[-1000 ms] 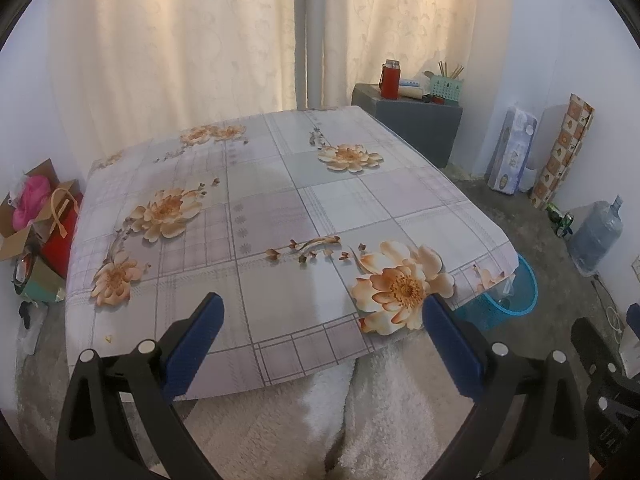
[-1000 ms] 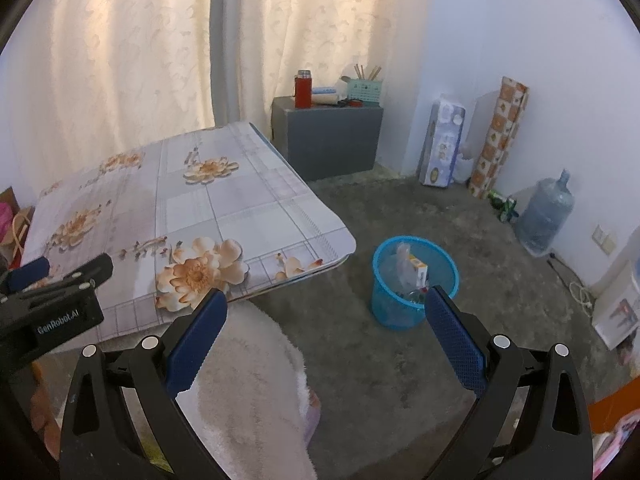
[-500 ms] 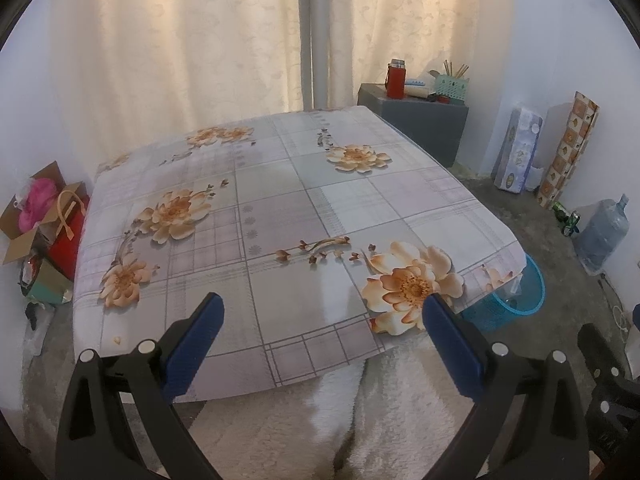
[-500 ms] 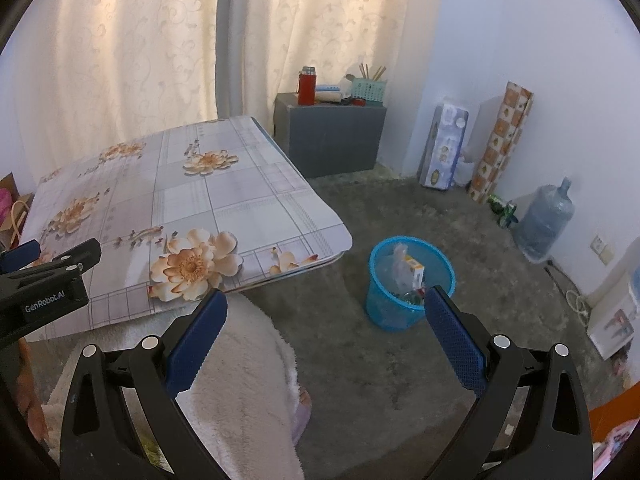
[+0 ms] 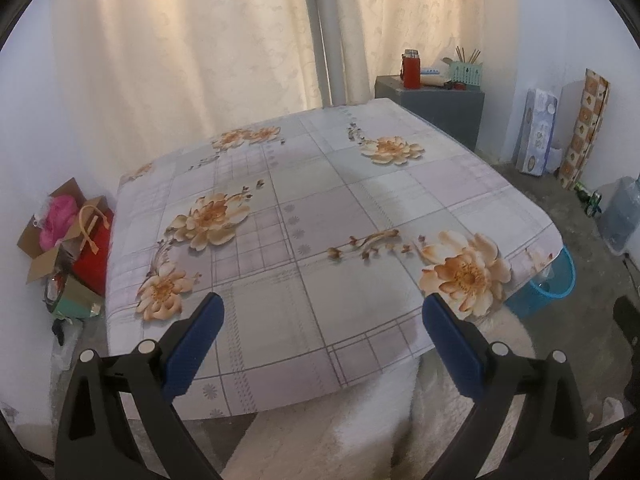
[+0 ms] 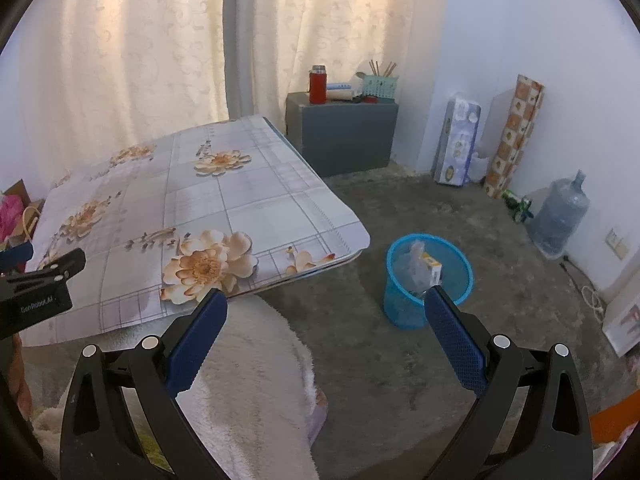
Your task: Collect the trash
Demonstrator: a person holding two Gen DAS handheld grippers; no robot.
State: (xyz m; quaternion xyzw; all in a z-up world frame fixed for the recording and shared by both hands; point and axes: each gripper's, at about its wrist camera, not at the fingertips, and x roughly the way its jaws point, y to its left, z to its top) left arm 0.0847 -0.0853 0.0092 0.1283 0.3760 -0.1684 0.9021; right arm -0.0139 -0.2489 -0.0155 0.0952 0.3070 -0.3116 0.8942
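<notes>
Gaping empty, both tongs [image 5: 322, 334] [image 6: 326, 322]; bin [image 6: 428, 280] contents, perhaps wrappers, only in right view.

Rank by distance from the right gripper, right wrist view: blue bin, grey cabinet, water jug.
From the right gripper:
1. Blue bin, on the floor just ahead, by the right finger.
2. Water jug, far right by the wall.
3. Grey cabinet, at the back by the curtain.

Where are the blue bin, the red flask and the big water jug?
Blue bin [image 6: 404, 312]: right wrist view, front wall.
Red flask [image 6: 317, 87]: right wrist view, body.
Water jug [image 6: 560, 216]: right wrist view, belly.
</notes>
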